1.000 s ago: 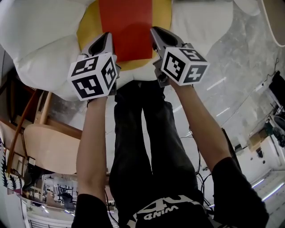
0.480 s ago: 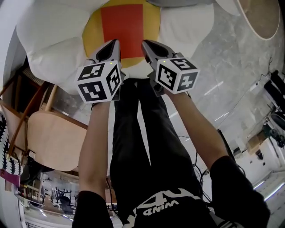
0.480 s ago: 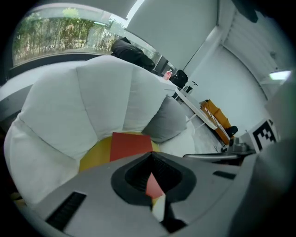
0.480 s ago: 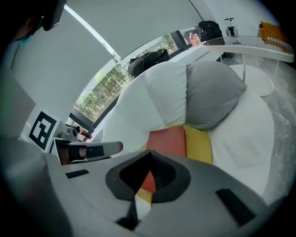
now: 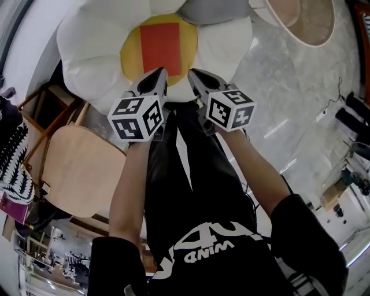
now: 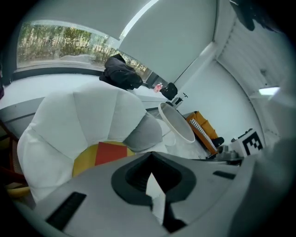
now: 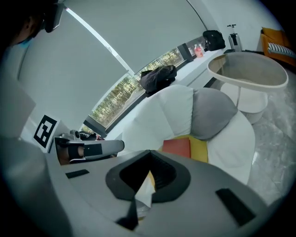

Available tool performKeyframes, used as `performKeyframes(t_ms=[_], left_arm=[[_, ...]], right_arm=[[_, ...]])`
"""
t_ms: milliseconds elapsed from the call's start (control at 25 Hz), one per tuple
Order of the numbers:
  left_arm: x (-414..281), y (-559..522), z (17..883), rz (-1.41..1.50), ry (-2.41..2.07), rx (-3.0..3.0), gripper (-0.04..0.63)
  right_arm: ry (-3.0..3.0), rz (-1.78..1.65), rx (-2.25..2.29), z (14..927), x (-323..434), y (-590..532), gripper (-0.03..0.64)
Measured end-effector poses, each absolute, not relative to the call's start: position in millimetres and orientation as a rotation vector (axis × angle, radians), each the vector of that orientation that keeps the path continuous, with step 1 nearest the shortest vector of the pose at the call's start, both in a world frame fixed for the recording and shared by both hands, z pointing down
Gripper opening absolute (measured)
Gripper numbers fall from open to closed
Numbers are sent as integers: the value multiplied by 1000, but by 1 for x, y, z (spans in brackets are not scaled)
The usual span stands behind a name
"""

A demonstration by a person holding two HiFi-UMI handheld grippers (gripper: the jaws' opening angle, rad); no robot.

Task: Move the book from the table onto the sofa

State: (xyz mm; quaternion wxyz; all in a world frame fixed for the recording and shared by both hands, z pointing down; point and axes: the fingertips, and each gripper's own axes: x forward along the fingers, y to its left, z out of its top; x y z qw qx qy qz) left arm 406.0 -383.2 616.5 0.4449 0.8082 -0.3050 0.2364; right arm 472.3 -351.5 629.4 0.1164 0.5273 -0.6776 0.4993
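The red book (image 5: 161, 51) lies flat on the yellow centre (image 5: 130, 55) of a white flower-shaped sofa (image 5: 92, 63). It also shows in the left gripper view (image 6: 111, 152) and the right gripper view (image 7: 177, 146), beyond the jaws. My left gripper (image 5: 159, 73) and right gripper (image 5: 194, 74) hang side by side on the near side of the book, raised above the sofa and apart from it. Both are shut with nothing between their jaws.
A grey cushion (image 5: 217, 8) rests on the sofa beyond the book. A round white table (image 5: 306, 23) stands to the right on the marble floor. A wooden chair (image 5: 75, 167) is at the left. A black bag (image 6: 121, 74) sits on the window ledge behind the sofa.
Both grippers have risen and drawn back from the book, which stays on the sofa. More of the sofa and floor shows around them.
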Motion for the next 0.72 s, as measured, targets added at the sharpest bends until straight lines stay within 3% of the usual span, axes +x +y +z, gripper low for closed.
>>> performKeyframes(t_ms=[720], left_arm=[[394, -325, 413, 485, -722, 2078, 8]], right_arm=[[-2178, 1387, 1500, 427, 461, -291, 2]])
